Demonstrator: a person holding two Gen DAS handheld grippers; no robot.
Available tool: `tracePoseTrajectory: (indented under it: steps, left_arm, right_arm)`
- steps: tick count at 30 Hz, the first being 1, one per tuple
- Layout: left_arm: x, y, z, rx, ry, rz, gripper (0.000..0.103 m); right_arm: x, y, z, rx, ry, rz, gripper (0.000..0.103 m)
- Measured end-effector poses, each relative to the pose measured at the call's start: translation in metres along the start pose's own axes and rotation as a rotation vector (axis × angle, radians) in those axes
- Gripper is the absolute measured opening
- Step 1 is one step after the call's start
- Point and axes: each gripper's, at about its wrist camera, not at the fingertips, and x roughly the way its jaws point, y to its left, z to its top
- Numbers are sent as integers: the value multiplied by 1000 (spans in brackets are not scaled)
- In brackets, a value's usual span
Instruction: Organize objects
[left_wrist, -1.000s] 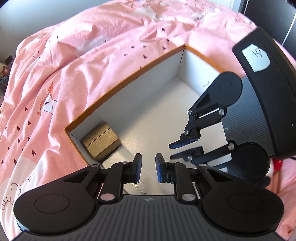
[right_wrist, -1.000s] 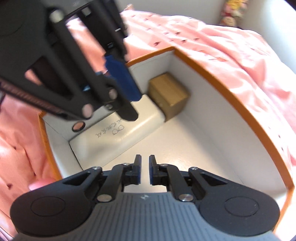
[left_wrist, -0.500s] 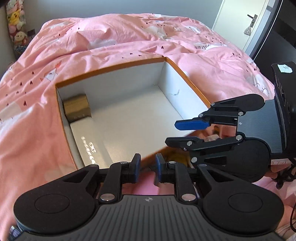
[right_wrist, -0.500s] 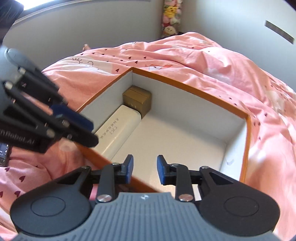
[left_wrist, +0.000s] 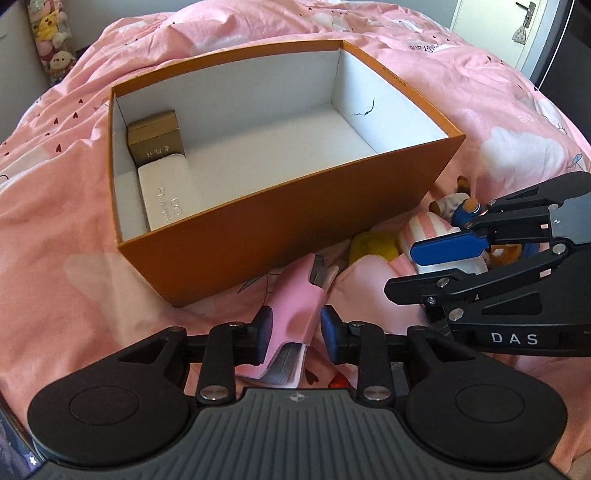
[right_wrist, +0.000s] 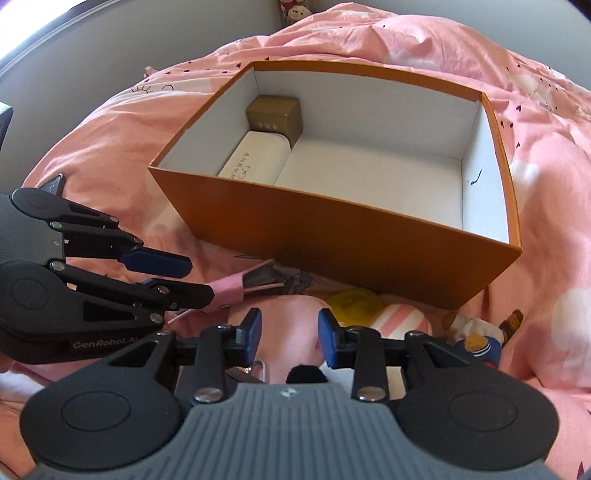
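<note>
Pink notebook (left_wrist: 295, 314) lay between the left gripper (left_wrist: 293, 332)'s just-opened, untouching jaws; it looked light and floppy, best pinched at the spine. Right gripper (right_wrist: 289, 334) gaped empty.

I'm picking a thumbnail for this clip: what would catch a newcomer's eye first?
The big orange box on the pink bedspread, white inside, with only a gold box and a white case tucked along one end. Next, the clutter in front of it: a pink booklet between the open left gripper fingers, and soft toys by the right gripper.
</note>
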Motion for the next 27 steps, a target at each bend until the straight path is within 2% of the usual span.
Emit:
tracePoseTrajectory:
  steps: [2, 10, 13, 16, 19, 24, 27]
  left_arm:
    - [6, -2, 5, 13, 14, -9, 42]
    - [35, -10, 10, 81, 87, 44, 42]
    - [40, -7, 8, 63, 89, 35, 44]
    - [38, -3, 6, 47, 83, 17, 39]
    - [34, 1, 5, 20, 76, 20, 35]
    - [23, 7, 4, -32, 63, 36, 29]
    - [14, 12, 3, -70, 47, 53, 26]
  right_arm:
    - [8, -4, 3, 13, 39, 12, 36]
    - [26, -25, 6, 77, 164, 51, 35]
    - [31, -29, 5, 90, 199, 71, 35]
    - [40, -27, 7, 70, 232, 71, 35]
    - [47, -24, 9, 50, 251, 79, 35]
    - [47, -21, 10, 45, 241, 78, 24]
    - [37, -16, 11, 20, 207, 96, 18]
